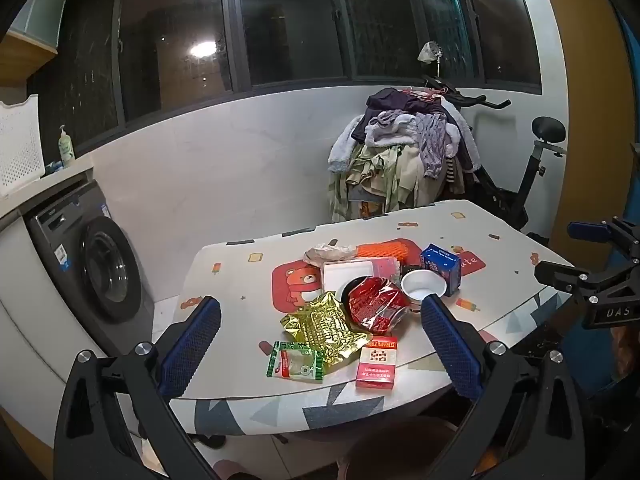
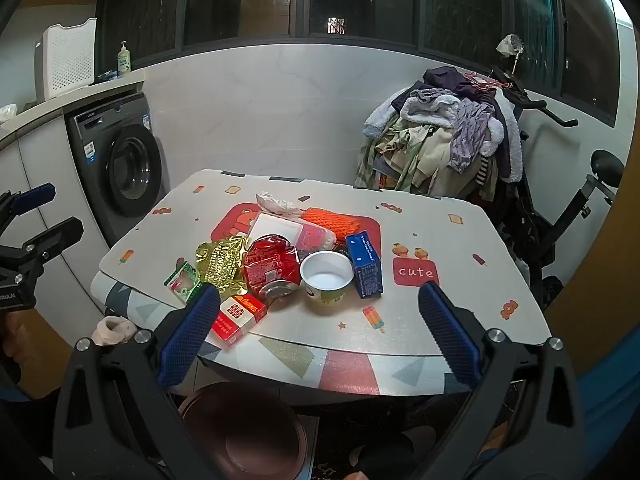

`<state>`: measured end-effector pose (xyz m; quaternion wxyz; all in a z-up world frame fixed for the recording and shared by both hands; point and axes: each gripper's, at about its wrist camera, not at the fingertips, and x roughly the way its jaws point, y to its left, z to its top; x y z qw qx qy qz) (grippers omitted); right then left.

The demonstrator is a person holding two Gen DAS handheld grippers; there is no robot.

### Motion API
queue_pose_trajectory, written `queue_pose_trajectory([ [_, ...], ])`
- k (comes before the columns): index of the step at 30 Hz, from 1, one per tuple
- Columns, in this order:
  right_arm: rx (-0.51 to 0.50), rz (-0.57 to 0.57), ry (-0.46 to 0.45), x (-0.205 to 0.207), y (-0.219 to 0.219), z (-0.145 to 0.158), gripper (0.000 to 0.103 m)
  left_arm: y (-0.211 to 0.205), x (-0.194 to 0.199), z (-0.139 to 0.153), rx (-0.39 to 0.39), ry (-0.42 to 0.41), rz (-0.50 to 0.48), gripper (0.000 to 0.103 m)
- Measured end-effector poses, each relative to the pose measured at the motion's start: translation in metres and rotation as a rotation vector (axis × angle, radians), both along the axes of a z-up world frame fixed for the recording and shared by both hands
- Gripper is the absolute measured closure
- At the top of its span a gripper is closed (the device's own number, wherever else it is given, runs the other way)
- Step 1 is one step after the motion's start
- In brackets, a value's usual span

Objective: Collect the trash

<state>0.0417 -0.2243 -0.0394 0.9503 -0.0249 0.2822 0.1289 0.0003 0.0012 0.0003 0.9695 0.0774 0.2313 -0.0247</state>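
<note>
A heap of trash lies on the patterned table [image 1: 240, 280]: a red cigarette box [image 1: 377, 362] [image 2: 238, 316], a gold foil wrapper [image 1: 320, 328] [image 2: 222, 262], a green packet [image 1: 296, 364] [image 2: 183, 280], a crushed red can [image 1: 376, 304] [image 2: 272, 266], a white cup [image 1: 423, 285] [image 2: 326, 278] and a blue box [image 1: 440, 268] [image 2: 365, 264]. My left gripper [image 1: 320, 308] hovers open before the table's near edge, holding nothing. My right gripper [image 2: 319, 292] is open and empty too, facing the cup from the near edge.
A brown bin [image 2: 244, 432] stands under the table's near edge. A washing machine [image 1: 108, 268] is at the left. Clothes [image 1: 408, 152] are piled on an exercise bike [image 2: 560, 216] behind the table. A white foam tray [image 1: 346, 276] and orange mesh [image 1: 380, 250] lie further back.
</note>
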Motion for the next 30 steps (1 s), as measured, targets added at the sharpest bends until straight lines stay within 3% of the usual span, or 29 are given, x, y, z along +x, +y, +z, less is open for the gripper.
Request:
queue_pose_trajectory([
  [30, -0.007, -0.004, -0.003, 0.002, 0.009, 0.003, 0.006, 0.000, 0.000, -0.008, 0.039, -0.011, 0.007, 0.005],
])
